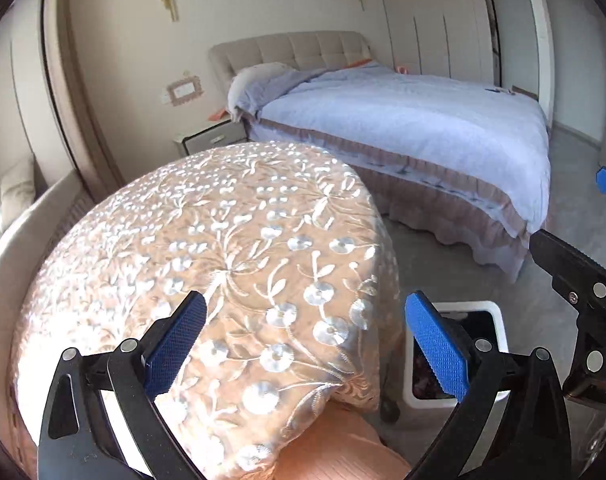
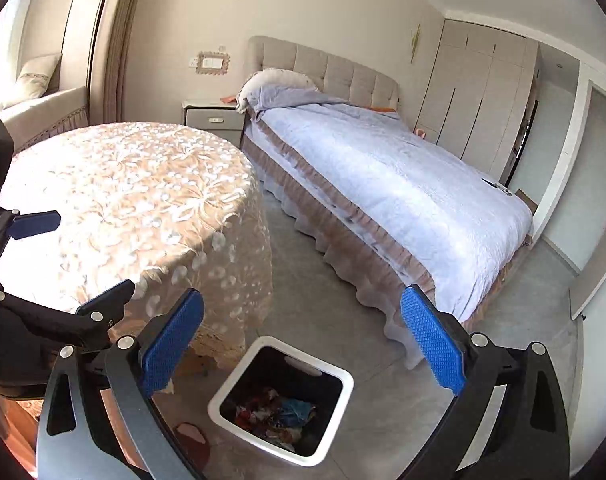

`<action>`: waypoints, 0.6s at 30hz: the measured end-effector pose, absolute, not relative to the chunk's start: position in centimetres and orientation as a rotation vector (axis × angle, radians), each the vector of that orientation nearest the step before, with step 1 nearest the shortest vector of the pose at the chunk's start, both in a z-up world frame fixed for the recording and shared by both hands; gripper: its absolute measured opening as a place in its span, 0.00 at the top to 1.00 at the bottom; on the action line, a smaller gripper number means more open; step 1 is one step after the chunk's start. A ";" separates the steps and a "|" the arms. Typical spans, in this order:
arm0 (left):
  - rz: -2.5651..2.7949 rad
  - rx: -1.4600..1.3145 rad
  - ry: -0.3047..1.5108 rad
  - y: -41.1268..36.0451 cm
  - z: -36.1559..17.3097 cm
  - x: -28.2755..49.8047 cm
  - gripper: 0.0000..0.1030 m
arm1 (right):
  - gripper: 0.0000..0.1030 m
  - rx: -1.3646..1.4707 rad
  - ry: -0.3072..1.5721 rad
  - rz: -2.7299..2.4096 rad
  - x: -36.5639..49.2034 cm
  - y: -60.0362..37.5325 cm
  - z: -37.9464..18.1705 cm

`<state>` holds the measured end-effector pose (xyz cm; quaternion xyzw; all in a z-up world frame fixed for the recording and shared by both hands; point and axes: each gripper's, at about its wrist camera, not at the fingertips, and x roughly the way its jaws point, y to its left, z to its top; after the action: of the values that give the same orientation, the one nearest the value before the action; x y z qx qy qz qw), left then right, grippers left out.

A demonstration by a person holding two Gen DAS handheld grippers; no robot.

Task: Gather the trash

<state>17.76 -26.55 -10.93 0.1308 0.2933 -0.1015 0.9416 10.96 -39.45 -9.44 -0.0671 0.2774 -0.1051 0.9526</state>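
A white-rimmed trash bin stands on the grey floor beside the round table, with crumpled colourful trash in its dark inside. My right gripper hangs open above the bin with nothing between its blue pads. My left gripper is open over the near edge of the round table's embroidered cloth, holding nothing. In the left wrist view the bin shows behind the right finger. The left gripper also shows at the left edge of the right wrist view, and the right gripper at the right edge of the left one.
A bed with a pale blue cover fills the middle and right of the room. A nightstand sits by the headboard. Wardrobes line the far wall. A cushioned window seat lies behind the table. Grey floor runs between table and bed.
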 end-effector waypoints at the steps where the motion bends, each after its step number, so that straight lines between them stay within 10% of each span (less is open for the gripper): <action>1: -0.168 0.250 0.580 -25.6 -10.4 17.5 0.05 | 0.04 -0.116 0.536 -0.204 10.8 -38.6 -8.8; 18: 0.112 0.028 0.418 -11.6 -5.1 11.9 0.05 | 0.04 0.057 0.257 -0.091 7.8 -26.2 -2.9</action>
<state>11.90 -11.63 -5.11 0.0139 0.2075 0.0556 0.9766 7.81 -26.23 -2.91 0.0284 0.1280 -0.0453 0.9903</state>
